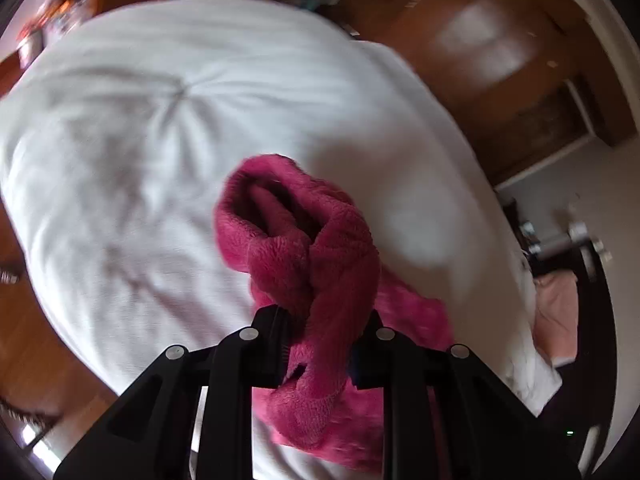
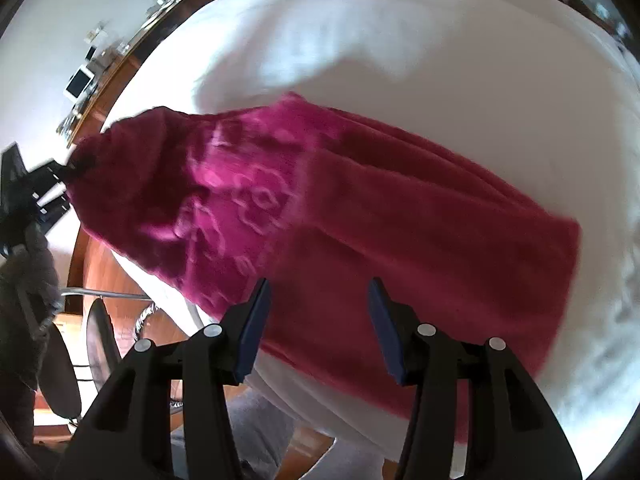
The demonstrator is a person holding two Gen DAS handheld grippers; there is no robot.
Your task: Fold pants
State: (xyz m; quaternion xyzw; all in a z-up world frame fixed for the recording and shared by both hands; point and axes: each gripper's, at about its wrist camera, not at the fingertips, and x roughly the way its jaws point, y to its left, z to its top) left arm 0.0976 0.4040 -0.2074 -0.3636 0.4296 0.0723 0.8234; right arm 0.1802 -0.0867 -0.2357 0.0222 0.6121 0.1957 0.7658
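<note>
1. The left gripper (image 1: 320, 344) is clamping a bunched end of the pink fleece pants (image 1: 304, 248), lifting it clear of the white bed (image 1: 120, 120).
2. The right gripper (image 2: 318, 328) is hanging half open and empty over the pants (image 2: 400, 240).
3. The pants' long axis is running from the raised left-hand end across to the flat end under the right gripper.

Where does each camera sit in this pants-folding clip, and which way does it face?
Left wrist: on the left gripper, facing down at the white bed; its fingers clamp the pink fleece pants.
Right wrist: on the right gripper, facing down over the pants; jaws open, nothing between; the left gripper shows at far left.
Shared: pants, bed, left gripper.
</note>
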